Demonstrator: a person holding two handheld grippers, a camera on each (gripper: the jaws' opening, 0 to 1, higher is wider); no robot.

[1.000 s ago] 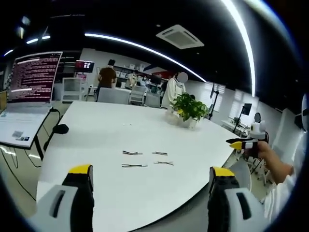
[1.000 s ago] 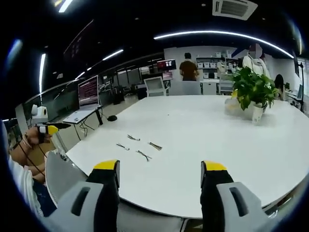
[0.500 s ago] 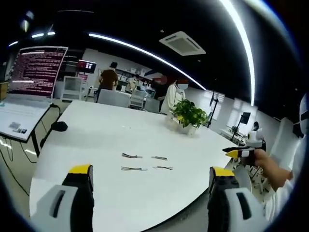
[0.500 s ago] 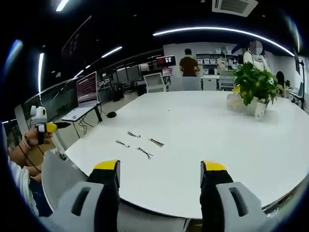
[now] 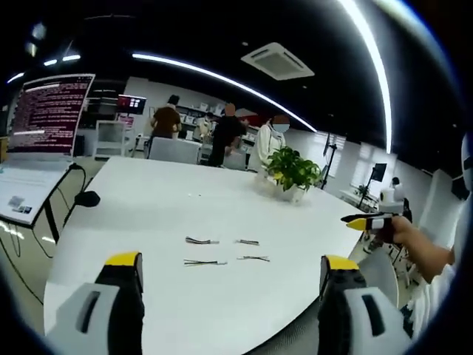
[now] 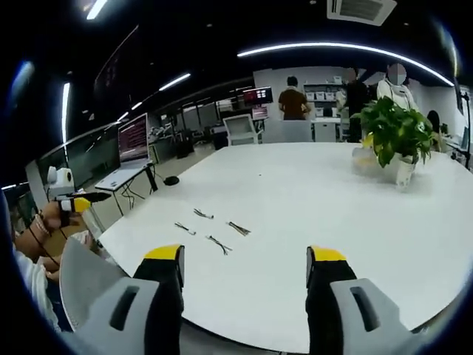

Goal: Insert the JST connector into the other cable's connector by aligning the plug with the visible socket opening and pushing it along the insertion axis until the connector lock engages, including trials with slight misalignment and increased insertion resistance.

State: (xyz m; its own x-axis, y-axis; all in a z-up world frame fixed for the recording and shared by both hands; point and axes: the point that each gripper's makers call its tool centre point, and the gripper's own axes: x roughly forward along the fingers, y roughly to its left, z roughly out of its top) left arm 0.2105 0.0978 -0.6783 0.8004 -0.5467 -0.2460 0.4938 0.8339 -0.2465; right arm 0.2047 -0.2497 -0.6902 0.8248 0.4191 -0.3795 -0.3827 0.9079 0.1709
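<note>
Left gripper (image 5: 230, 268): we see its two yellow-tipped jaws spread wide with nothing between them, held above the near edge of the white table (image 5: 177, 303).
Right gripper (image 6: 244, 259): we see it spread the same way, jaws apart and holding nothing, also over the table's near edge; in the left gripper view it shows at the right, held in a hand (image 5: 405, 231).
Cables: we count four short cables lying flat on the table, well apart from both grippers. In the left gripper view two lie nearer (image 5: 206, 262) and (image 5: 253, 258), and two farther (image 5: 201, 240) and (image 5: 247, 242) (their connectors are too small for us to tell plug from socket).
Potted plant (image 6: 395, 134): it stands on the far side of the table.
Laptop (image 5: 44, 118): it sits open on a side desk to the left, its screen full of text.
People: we see several standing at the back of the room.
</note>
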